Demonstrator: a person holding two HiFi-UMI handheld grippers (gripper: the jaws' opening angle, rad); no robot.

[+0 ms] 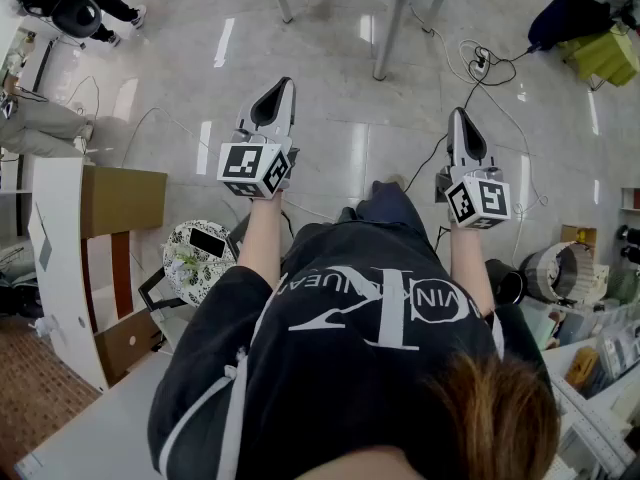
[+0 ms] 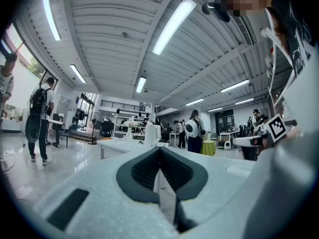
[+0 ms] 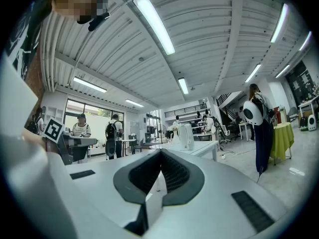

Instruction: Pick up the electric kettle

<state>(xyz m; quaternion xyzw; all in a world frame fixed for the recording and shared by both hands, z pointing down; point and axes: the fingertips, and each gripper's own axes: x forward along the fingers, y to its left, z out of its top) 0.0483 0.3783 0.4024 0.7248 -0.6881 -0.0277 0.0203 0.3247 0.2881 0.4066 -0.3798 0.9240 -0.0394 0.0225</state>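
On the white table point(image 2: 117, 144) ahead: we see the electric kettle point(image 2: 152, 135) standing upright, white, well apart from both grippers. The right gripper view shows the same kettle point(image 3: 186, 136) on the same table.
Head view: no kettle there, only a table leg point(image 1: 392, 28) at the top and glossy floor point(image 1: 330, 138) between us and it.
Floor cables point(image 1: 478, 68): loose leads lie near that leg, to its right.
Step in hand: we judge this to be the approach. Nothing is within reach and the pickup has not begun.
Doing it well: we would close in on the table and mind the cables. One gripper should open before it arrives and come in level at the kettle's handle. The kettle is too small here for us to tell which way the handle faces, so we should check that up close.
Left gripper point(image 1: 278, 93): it is held level over the floor. The dark pads point(image 2: 142, 171) meet at the tip with no gap, and nothing is between them or touching them.
Right gripper point(image 1: 462, 128): it is level too. The pads point(image 3: 177, 176) are pressed together and it is empty.
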